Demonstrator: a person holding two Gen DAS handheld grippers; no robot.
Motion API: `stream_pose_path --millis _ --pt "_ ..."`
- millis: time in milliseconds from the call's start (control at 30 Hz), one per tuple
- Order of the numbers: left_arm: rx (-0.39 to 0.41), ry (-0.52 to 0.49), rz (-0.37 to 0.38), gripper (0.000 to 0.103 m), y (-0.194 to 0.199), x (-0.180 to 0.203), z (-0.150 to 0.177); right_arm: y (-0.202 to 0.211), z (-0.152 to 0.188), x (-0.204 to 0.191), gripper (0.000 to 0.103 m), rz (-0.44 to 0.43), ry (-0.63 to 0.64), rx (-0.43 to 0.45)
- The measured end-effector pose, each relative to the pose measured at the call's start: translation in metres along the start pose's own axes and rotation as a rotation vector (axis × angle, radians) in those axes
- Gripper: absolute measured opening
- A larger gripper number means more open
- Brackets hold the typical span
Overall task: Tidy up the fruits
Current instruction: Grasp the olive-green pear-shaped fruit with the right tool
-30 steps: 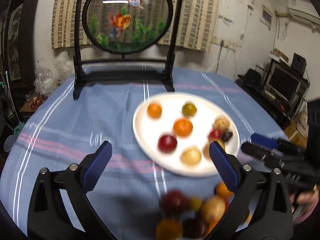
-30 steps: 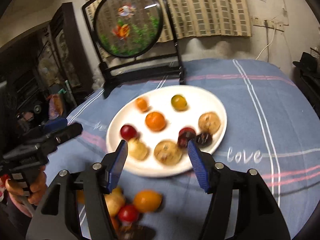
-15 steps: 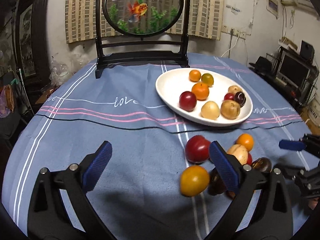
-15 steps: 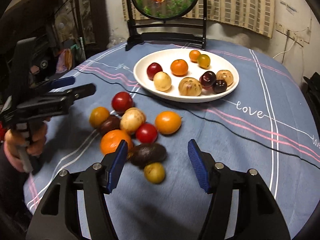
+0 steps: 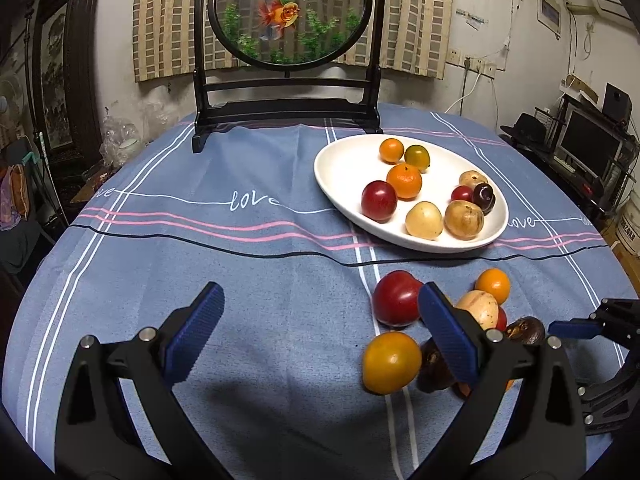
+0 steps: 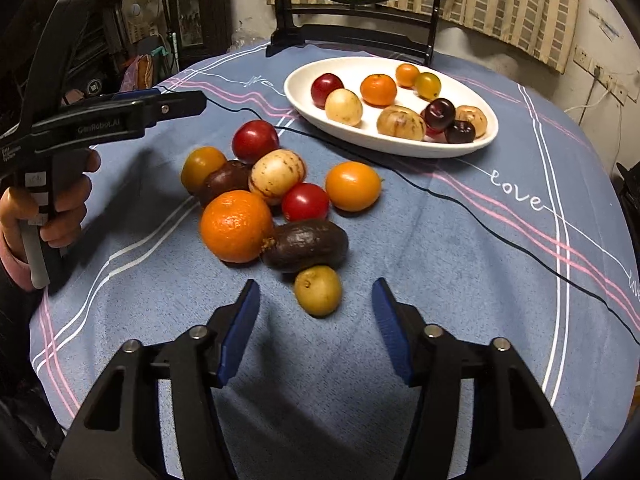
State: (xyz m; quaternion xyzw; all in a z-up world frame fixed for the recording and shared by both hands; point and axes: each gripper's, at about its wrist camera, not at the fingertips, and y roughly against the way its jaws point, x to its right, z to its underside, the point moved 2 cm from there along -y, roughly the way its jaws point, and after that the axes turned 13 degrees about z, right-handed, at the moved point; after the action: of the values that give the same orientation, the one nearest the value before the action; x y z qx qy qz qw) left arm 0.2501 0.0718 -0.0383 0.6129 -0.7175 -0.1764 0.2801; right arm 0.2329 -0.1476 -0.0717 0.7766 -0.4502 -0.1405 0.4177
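In the right wrist view, the right gripper is seen at 6 o'clock, pointed down at the tablecloth. Its jaws are partly open and closing; nothing is pressed by the blue pads. A small yellow-green fruit is located just beyond the fingertips, in line with the gap, untouched. Directly past it, toward 12 o'clock, a dark oblong fruit is found touching a large orange. Further on, a loose cluster is formed by a red tomato, an orange-yellow fruit, a pale striped fruit and a red plum.

In the left wrist view, the left gripper is held wide open over bare cloth, with nothing gripped. Its right finger is seen in front of the cluster at 3 o'clock; contact cannot be determined.

At 1 o'clock, well beyond the cluster, a white oval plate is seen holding sorted fruit.
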Motion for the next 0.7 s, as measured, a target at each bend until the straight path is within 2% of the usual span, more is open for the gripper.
stream_pose_path --millis 400,500,533,600,700 --pt "-0.001 -0.012 -0.009 0.099 0.000 0.002 0.000 -0.014 -0.001 0.001 0.039 0.045 0.011 -0.005" --pt "0.000 -0.013 -0.010 0.099 0.000 0.002 -0.001 -0.017 0.000 -0.002 0.025 0.032 0.024 -0.013" --pt "-0.003 -0.015 -0.008 0.099 0.000 0.002 -0.001 -0.017 -0.001 -0.001 0.025 0.031 0.021 -0.014" --pt "-0.013 -0.028 -0.002 0.099 0.000 0.001 -0.001 -0.016 -0.002 0.009 0.025 -0.001 -0.029 -0.021" --pt "-0.046 -0.073 0.072 0.096 0.000 0.002 0.002 -0.014 -0.004 0.032 0.025 -0.048 -0.145 -0.019"
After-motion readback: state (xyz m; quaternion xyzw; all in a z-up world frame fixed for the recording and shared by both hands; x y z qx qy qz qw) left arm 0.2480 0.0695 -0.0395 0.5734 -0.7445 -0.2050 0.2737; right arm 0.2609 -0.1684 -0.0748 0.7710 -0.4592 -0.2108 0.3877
